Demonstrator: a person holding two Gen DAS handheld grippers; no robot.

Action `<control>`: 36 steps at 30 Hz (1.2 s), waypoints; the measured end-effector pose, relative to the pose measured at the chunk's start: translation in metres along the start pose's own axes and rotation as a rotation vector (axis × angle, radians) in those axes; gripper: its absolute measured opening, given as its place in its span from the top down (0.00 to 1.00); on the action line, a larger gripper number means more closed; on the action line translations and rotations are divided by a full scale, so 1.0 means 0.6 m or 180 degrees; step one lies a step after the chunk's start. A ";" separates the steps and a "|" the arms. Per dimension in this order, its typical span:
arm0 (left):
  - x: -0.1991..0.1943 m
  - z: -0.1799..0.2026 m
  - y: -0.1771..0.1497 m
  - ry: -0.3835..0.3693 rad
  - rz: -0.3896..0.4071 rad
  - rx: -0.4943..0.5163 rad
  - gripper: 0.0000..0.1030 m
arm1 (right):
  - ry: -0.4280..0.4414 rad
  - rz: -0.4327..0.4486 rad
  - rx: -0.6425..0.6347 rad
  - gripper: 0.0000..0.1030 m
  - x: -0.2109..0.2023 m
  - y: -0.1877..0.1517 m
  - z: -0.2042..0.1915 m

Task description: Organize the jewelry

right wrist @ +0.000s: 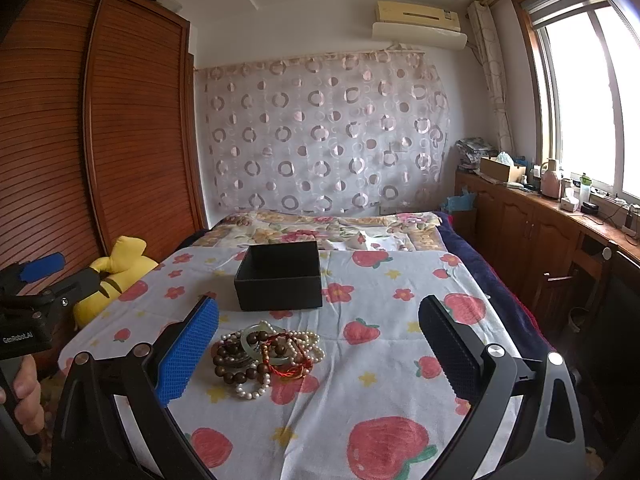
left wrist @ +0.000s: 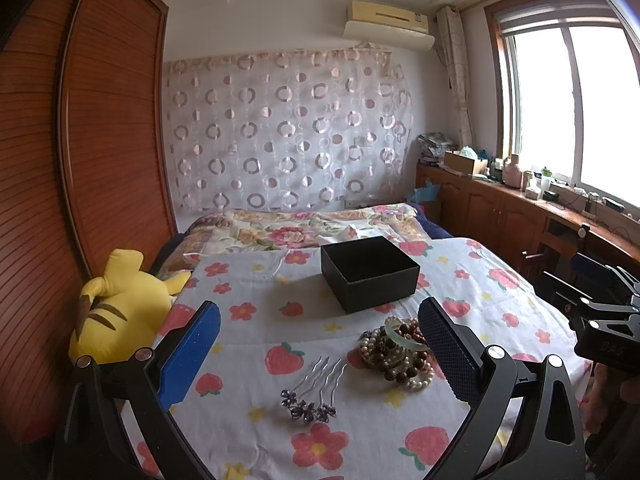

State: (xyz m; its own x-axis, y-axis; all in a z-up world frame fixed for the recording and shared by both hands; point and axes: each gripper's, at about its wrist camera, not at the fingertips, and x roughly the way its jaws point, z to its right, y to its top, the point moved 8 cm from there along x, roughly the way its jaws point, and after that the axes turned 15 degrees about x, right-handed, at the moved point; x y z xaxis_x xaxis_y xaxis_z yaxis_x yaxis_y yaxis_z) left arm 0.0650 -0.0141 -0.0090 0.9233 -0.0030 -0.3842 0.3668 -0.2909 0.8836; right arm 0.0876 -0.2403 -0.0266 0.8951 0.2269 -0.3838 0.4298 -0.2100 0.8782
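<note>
A black box [left wrist: 370, 274] sits open on the bed [left wrist: 248, 280], on the strawberry sheet, out toward the middle. It has no lid on, so things can go straight in. I think that is why it waits there — it looks like the home for the jewelry.

Closer to the near edge of the bed lies a pile of bracelets [right wrist: 268, 354]: pearl strings, dark wooden beads, a pale green bangle and a red cord, all tangled and touching. A hair comb [left wrist: 316, 390] with purple flowers lies just beside the pile, alone on the sheet.

The left gripper [left wrist: 320, 348] hangs above the comb with its 2 fingers spread wide and nothing between them. The right gripper [right wrist: 318, 346] hangs above the bracelet pile, also spread wide and holding nothing. Each one seems aimed at its own thing, so the 2 do not bump.

A hand [right wrist: 24, 392] grips the handle of the left tool. A yellow plush toy [left wrist: 116, 308] rests at the left edge of the bed, well apart from the jewelry.

Nothing can be seen inside the box, so the sorting seems not yet begun. The tangled beads may come up in a clump.
</note>
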 end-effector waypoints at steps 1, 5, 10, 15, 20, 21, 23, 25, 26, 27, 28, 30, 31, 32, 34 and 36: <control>0.002 -0.001 -0.003 -0.0004 0.0002 0.0000 0.07 | 0.0002 -0.0001 0.0002 0.02 0.000 0.000 0.000; -0.001 0.001 0.002 -0.0002 0.0006 -0.0002 0.07 | 0.0003 0.0003 -0.0001 0.02 0.000 0.000 0.000; 0.002 -0.001 -0.003 -0.0002 0.0006 0.0001 0.07 | 0.0007 0.0001 0.0002 0.02 -0.001 -0.001 0.001; 0.000 0.000 0.000 -0.0003 0.0009 0.0000 0.07 | 0.0009 0.0002 0.0002 0.02 -0.001 0.000 0.000; -0.011 -0.003 0.008 -0.0006 0.0010 0.0003 0.07 | 0.0011 0.0004 0.0001 0.02 -0.004 0.001 -0.003; -0.010 -0.003 0.005 -0.0006 0.0009 0.0003 0.07 | 0.0011 0.0005 0.0002 0.02 -0.004 0.000 -0.002; -0.012 -0.003 0.008 -0.0007 0.0011 0.0001 0.07 | 0.0011 0.0004 0.0001 0.02 -0.004 0.000 -0.002; -0.008 -0.004 0.002 -0.0004 0.0009 0.0001 0.07 | 0.0011 0.0005 0.0002 0.02 -0.004 0.000 -0.002; -0.012 -0.002 0.007 -0.0006 0.0004 0.0002 0.07 | 0.0011 0.0004 0.0003 0.02 -0.004 0.001 -0.003; -0.012 -0.003 0.006 -0.0006 0.0007 0.0001 0.07 | 0.0012 0.0005 0.0003 0.02 -0.005 0.001 -0.003; -0.012 -0.004 0.005 -0.0005 0.0007 0.0001 0.07 | 0.0014 0.0006 0.0003 0.02 -0.004 0.000 -0.002; -0.013 0.005 0.005 -0.0013 0.0007 0.0008 0.07 | 0.0011 0.0007 0.0003 0.02 -0.004 0.001 -0.003; -0.015 0.006 0.006 -0.0017 0.0004 0.0010 0.07 | 0.0012 0.0002 0.0004 0.02 -0.004 0.001 -0.003; -0.015 0.007 0.006 -0.0021 -0.0003 0.0010 0.07 | 0.0017 -0.0002 0.0005 0.02 -0.004 0.000 -0.003; -0.015 0.006 0.000 -0.0046 -0.0022 0.0004 0.07 | 0.0016 -0.0012 -0.0003 0.02 -0.002 -0.001 -0.006; -0.008 0.007 -0.007 -0.0083 -0.0068 0.0003 0.07 | 0.0038 -0.0057 -0.0007 0.02 -0.004 -0.004 -0.023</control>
State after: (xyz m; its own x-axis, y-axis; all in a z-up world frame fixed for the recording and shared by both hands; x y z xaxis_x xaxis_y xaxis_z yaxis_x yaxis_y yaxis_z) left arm 0.0586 -0.0167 -0.0120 0.9119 -0.0216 -0.4098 0.3863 -0.2921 0.8749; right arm 0.0829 -0.2275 -0.0238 0.8858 0.2418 -0.3960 0.4454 -0.2036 0.8719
